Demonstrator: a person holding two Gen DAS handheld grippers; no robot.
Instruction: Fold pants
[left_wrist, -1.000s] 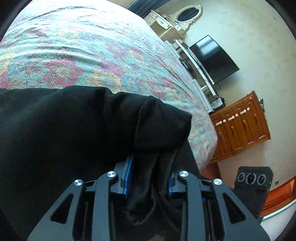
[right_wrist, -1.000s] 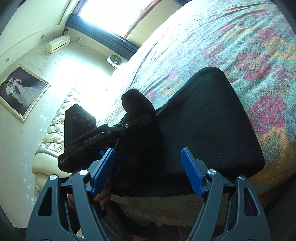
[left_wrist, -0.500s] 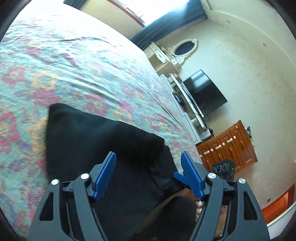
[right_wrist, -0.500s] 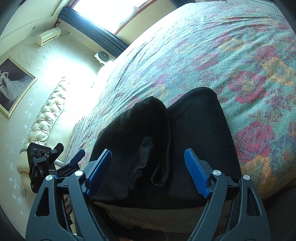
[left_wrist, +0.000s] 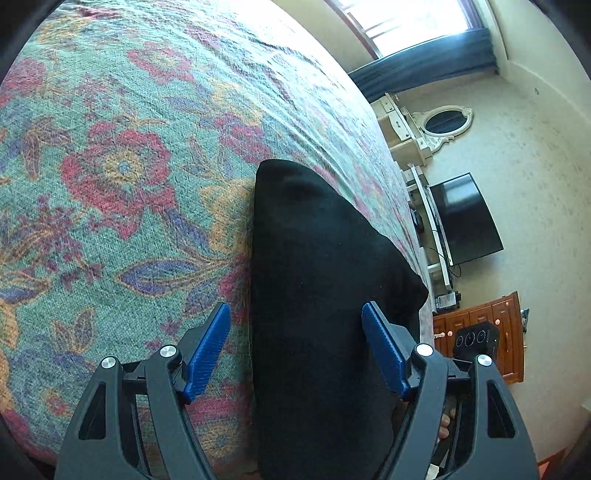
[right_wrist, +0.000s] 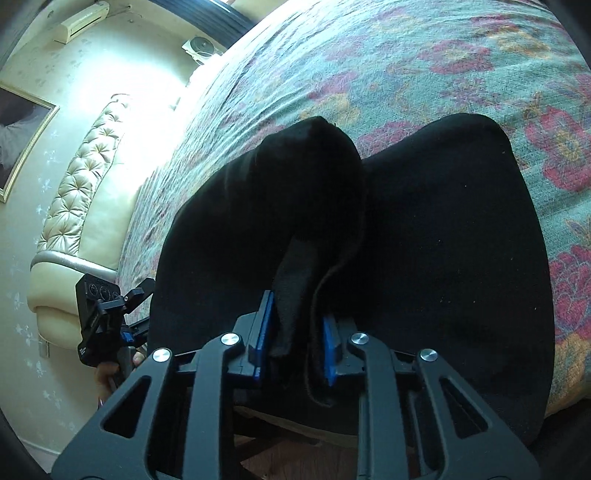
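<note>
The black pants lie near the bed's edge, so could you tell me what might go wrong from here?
1. The right hand-held gripper, jaws just closed, pinches only a small bunch of the pants; pulling may undo the fold.
2. The pants overhang the bedspread edge and could slide off.
3. The left hand-held gripper is open and steadies nothing.

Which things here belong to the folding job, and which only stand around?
Job: black pants; right gripper, just closed on a fold of them; left gripper, open over the cloth; floral bedspread beneath.

Around: television, oval mirror, wooden cabinet, tufted headboard.
</note>
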